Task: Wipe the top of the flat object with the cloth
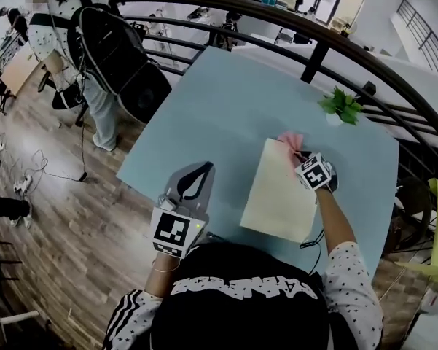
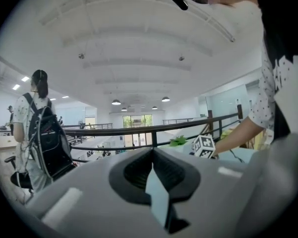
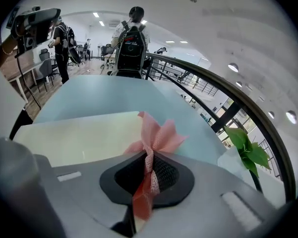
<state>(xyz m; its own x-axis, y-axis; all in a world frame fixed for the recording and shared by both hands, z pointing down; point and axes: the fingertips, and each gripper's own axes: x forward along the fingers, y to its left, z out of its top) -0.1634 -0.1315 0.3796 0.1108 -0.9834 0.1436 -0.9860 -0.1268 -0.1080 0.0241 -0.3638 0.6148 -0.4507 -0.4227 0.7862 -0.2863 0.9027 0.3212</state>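
- Tongs of the right gripper are seen pressed together on a pink cloth. A twisted strand is pinched between them and the loose end fans out in front.
- In the head view the right gripper is held over the far right corner of the flat object, with the cloth at that corner's edge. Whether the cloth presses on the surface cannot be told.
- Tongs of the left gripper are closed on nothing. The left gripper is held over bare tabletop, well apart from the flat object on its left side.
- The flat object is a cream sheet lying flat on the tabletop, and nearly all of its top is uncovered.
- No streak or stain is visible on it, so the wiped area cannot be read.
- Judgement: the cloth is picked up and brought to the object, and most of the wiping across the top is taken as left to do.
- A potted plant is noted beyond the corner, apart from the cloth.
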